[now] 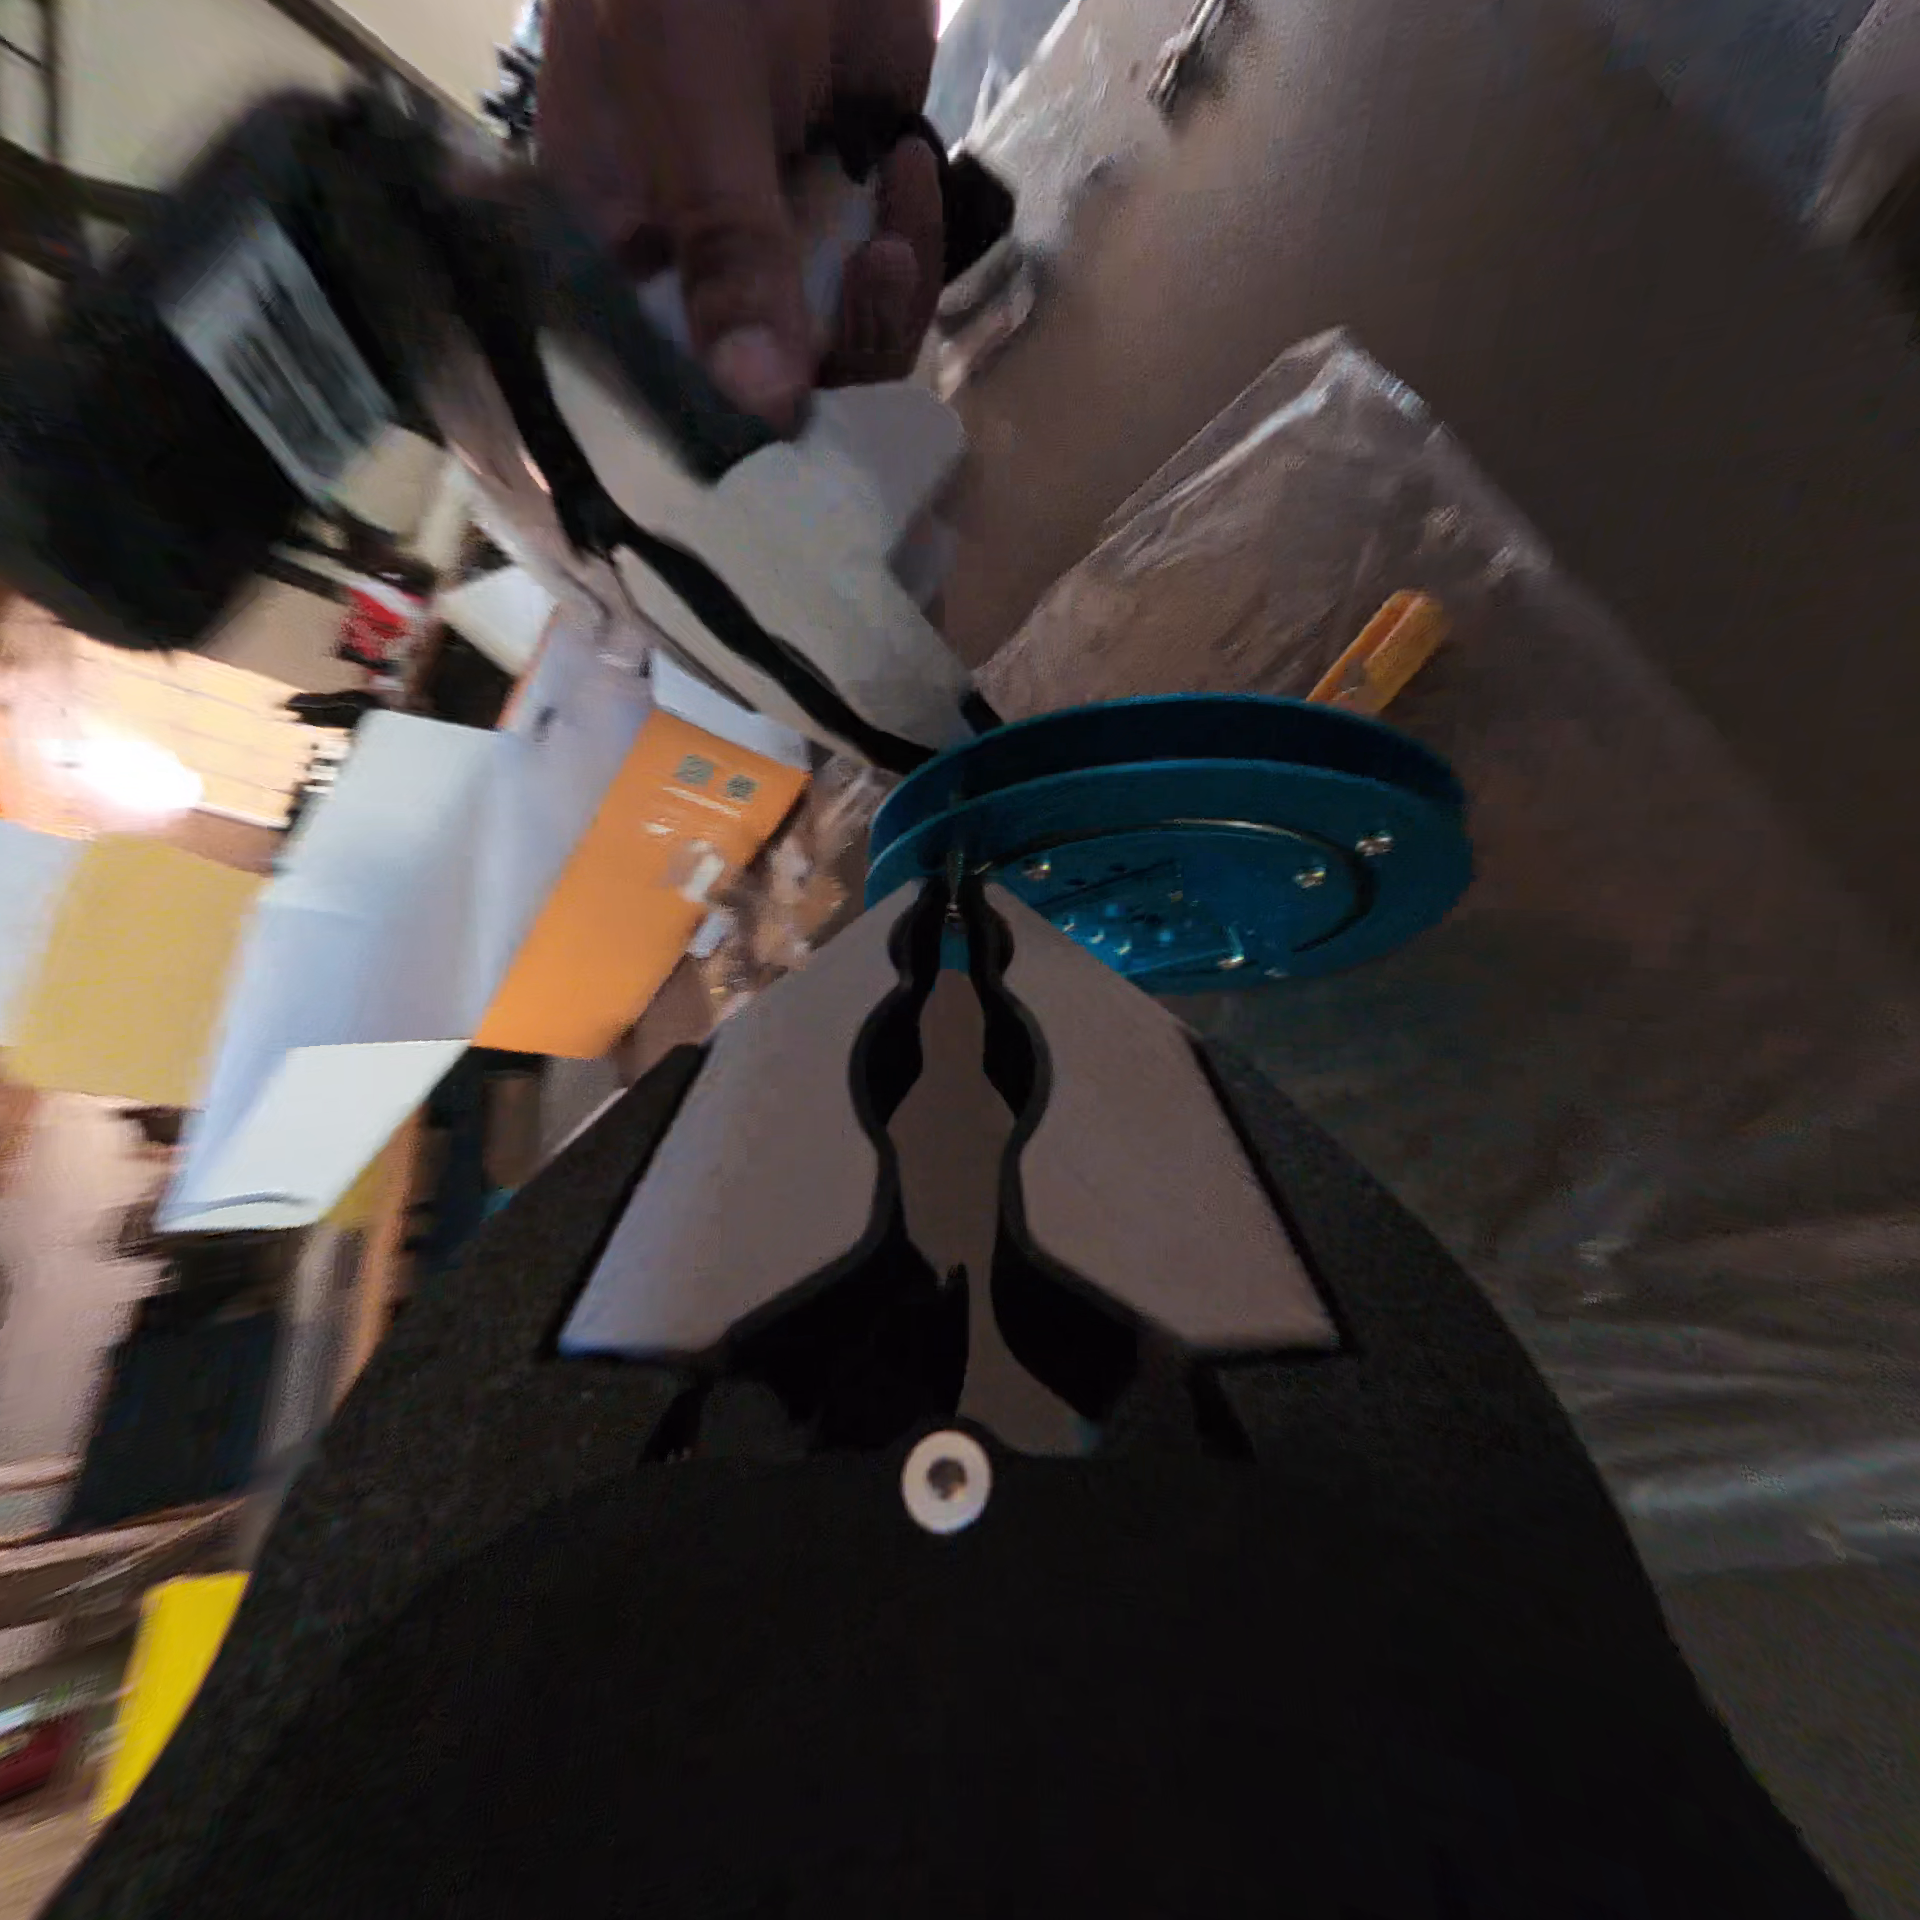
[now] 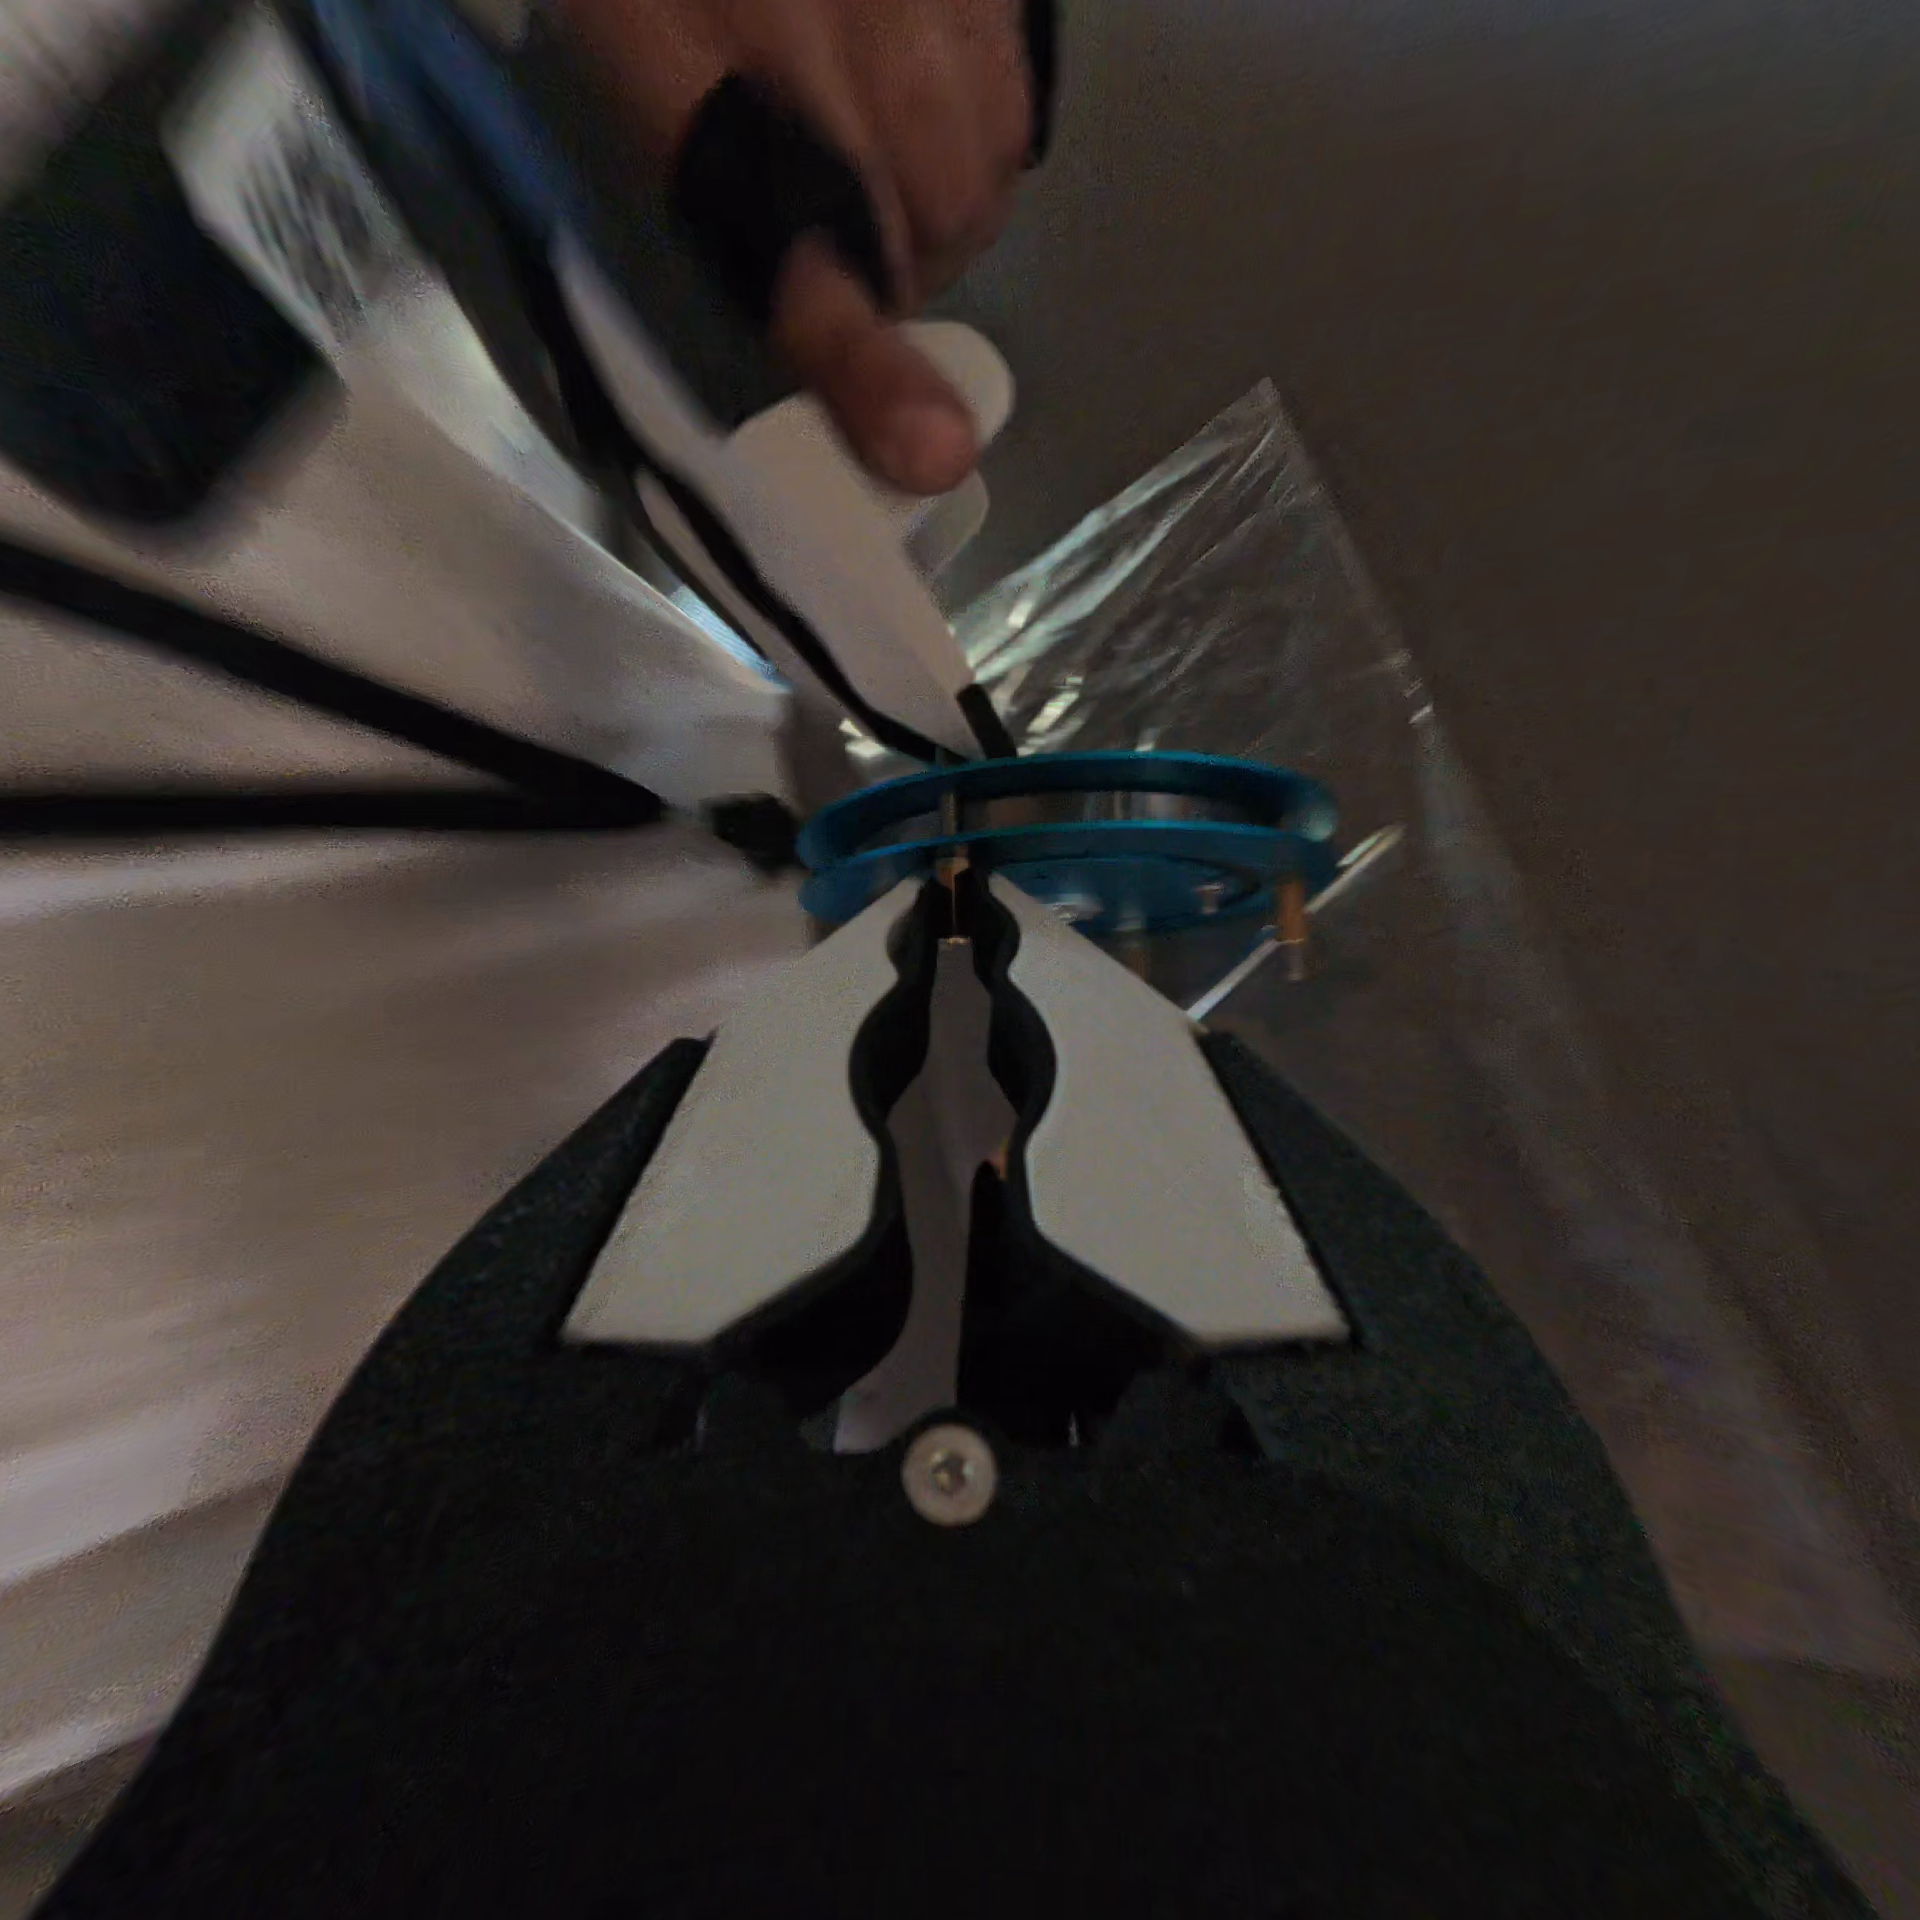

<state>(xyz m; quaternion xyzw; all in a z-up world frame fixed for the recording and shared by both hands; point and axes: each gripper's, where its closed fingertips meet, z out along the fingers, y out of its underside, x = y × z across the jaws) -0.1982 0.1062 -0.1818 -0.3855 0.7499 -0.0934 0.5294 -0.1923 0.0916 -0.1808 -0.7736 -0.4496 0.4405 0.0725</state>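
Both hand-held grippers clenched on one blue anodised metal double-disc assembly, held above the surface.

Left hand-held gripper pinches a small post at the disc rim, 9 o'clock side; the right hand-held gripper clamps a brass standoff between the two blue plates. Each view shows the other gripper coming in from 11 o'clock, a person's hand on it. Judgement: the grips are thin, on narrow pins, so keep both squeezes steady and avoid twisting. Discs are matt, rigid, flat, with silver screws. A crinkled clear plastic bag lies behind, with an orange plastic clip at 1 o'clock.
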